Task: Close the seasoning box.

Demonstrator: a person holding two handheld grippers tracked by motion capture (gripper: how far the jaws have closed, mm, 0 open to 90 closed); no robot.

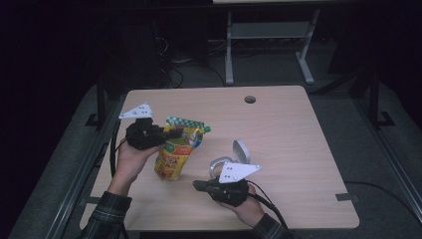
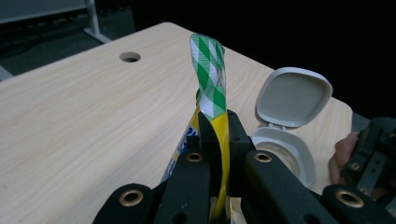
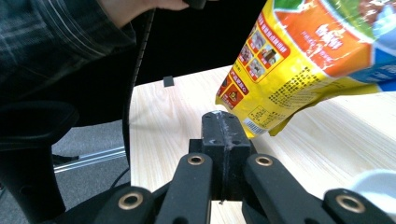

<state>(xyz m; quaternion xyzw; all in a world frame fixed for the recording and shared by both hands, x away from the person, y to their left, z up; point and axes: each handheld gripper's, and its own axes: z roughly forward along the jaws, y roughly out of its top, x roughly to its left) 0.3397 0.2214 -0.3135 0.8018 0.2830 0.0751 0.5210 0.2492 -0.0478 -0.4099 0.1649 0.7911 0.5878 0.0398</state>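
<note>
Snack pouch (image 1: pixel 175 152): a yellow printed bag with a green-and-white checked top seal, hanging from my left gripper just left of the open jar, my landmark.

High view, left gripper (image 1: pixel 166 133): I hold it left of the jar, jaws clamped on the pouch's upper edge; the pouch's lower end looks down at or near the table (image 1: pixel 298 149), though I cannot tell if it touches.
High view, right gripper (image 1: pixel 199 185): just in front of the jar, on my side, pointing left toward the pouch's lower end; jaws together, nothing in them.
High view, jar (image 1: pixel 221 167): a clear container with a white hinged lid (image 1: pixel 242 150) flipped up behind its mouth.

Left gripper view, grip: my two jaws pinch the pouch (image 2: pixel 220 135) just under the checked seal (image 2: pixel 209 77), which stands up twisted above the jaws.
Left gripper view, jar (image 2: pixel 286 151): right of the pouch, mouth open, lid (image 2: pixel 292 99) upright behind it; my other gripper (image 2: pixel 369 161) sits at the far right, beyond the jar.

Right gripper view, jaws: closed on each other and empty, pads meeting just below the pouch's bottom corner (image 3: pixel 275 123).
Right gripper view, pouch (image 3: pixel 313 65): tilted, hanging above the wood.

Risk, slip: I grip only a thin strip of film below the seal; the bag's weight could pull it free.
Risk, jar: swinging the pouch toward the jar could knock the raised lid or tip the container.
Risk, spill: if the seal is opened while the bag hangs tilted off the mouth, the contents would land on the table.
</note>
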